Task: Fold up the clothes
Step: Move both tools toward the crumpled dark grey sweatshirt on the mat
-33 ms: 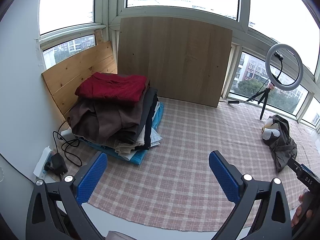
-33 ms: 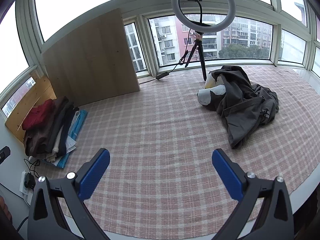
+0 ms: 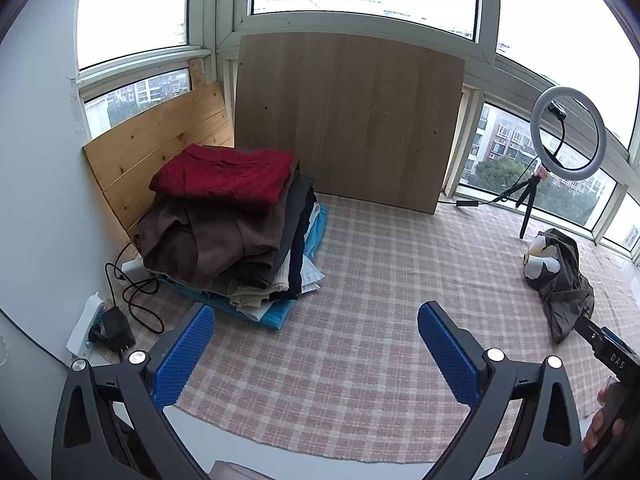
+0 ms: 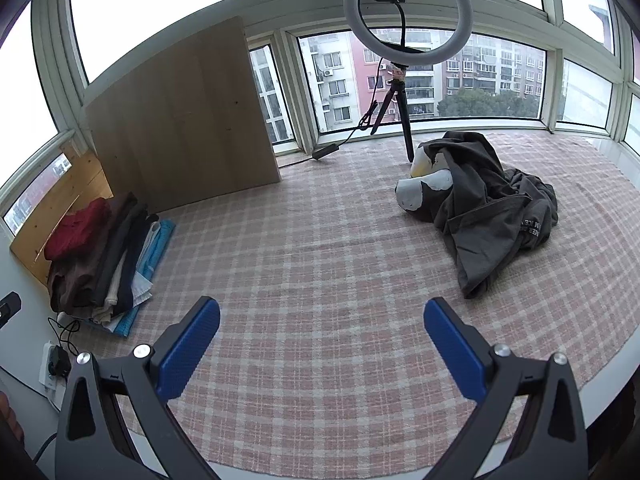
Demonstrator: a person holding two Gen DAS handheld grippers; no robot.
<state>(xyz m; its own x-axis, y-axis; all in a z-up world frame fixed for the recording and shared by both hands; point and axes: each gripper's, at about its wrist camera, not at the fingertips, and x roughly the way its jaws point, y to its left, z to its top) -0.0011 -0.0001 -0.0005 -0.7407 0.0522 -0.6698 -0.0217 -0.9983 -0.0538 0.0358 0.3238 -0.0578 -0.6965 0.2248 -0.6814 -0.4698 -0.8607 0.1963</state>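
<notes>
A crumpled dark grey garment [image 4: 492, 208] lies on the pink plaid cloth [image 4: 320, 240] at the right, partly draped over a white and yellow object [image 4: 424, 188]. In the left wrist view the same garment [image 3: 564, 280] is far right. A stack of folded clothes [image 3: 224, 232], topped by a red garment [image 3: 224, 178], sits at the left against the wooden boards; the stack [image 4: 100, 264] also shows in the right wrist view. My left gripper [image 3: 316, 320] hovers open just right of the stack, holding nothing. My right gripper [image 4: 322, 312] is open over bare plaid, well short of the grey garment.
A ring light on a tripod [image 4: 404, 8] stands behind the grey garment, its cable trailing left. A tall wooden board [image 3: 348, 120] leans against the windows. A power strip with a charger and looped cable [image 3: 86, 328] lies left of the stack. A hand [image 3: 598, 428] shows bottom right.
</notes>
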